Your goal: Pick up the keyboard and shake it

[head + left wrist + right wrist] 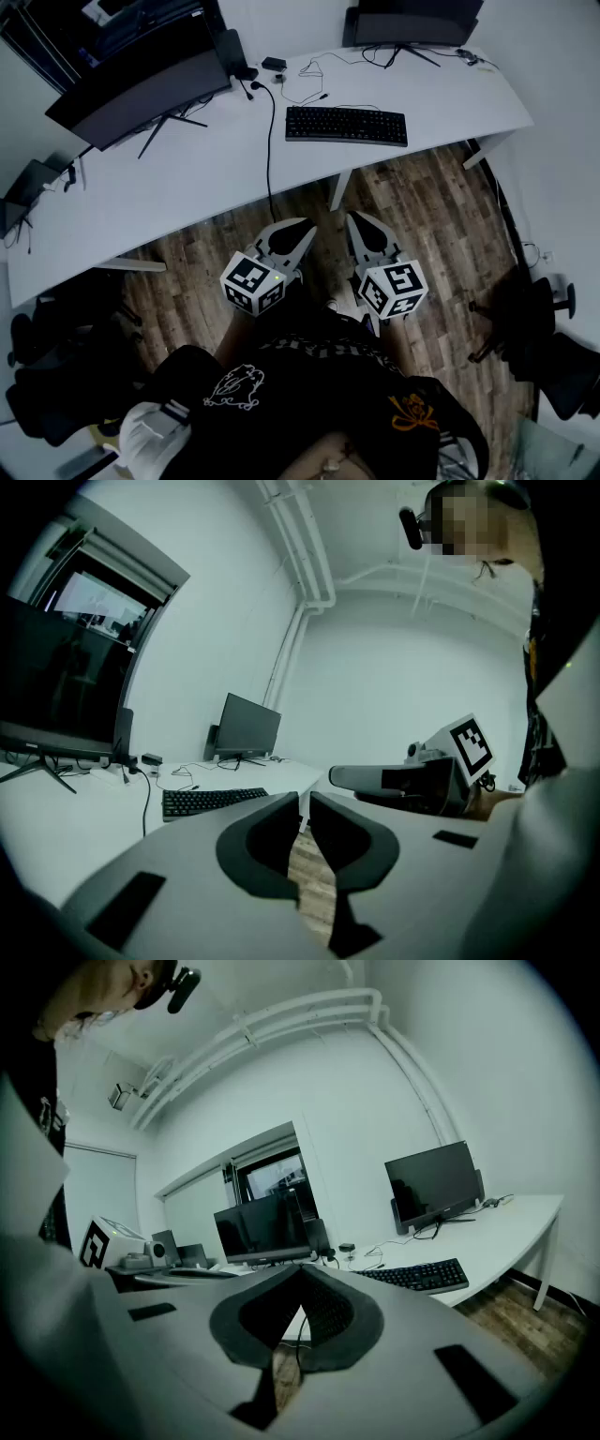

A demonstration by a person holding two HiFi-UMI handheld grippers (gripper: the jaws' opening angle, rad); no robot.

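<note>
The black keyboard (346, 125) lies flat on the white curved desk (187, 178), toward its far side. Both grippers hang well short of it, over the wooden floor close to the person's body. My left gripper (305, 228) has its jaws all but together with nothing between them. My right gripper (359, 220) is shut and empty too. In the left gripper view the keyboard (214, 802) sits ahead and to the left of the gripper (304, 803). In the right gripper view the keyboard (417, 1276) lies ahead to the right of the gripper (300, 1274).
A large dark monitor (141, 89) stands at the desk's left and another monitor (412, 23) at the back right. A black cable (271, 141) runs over the desk's front edge left of the keyboard. Office chairs (553, 347) stand at both sides.
</note>
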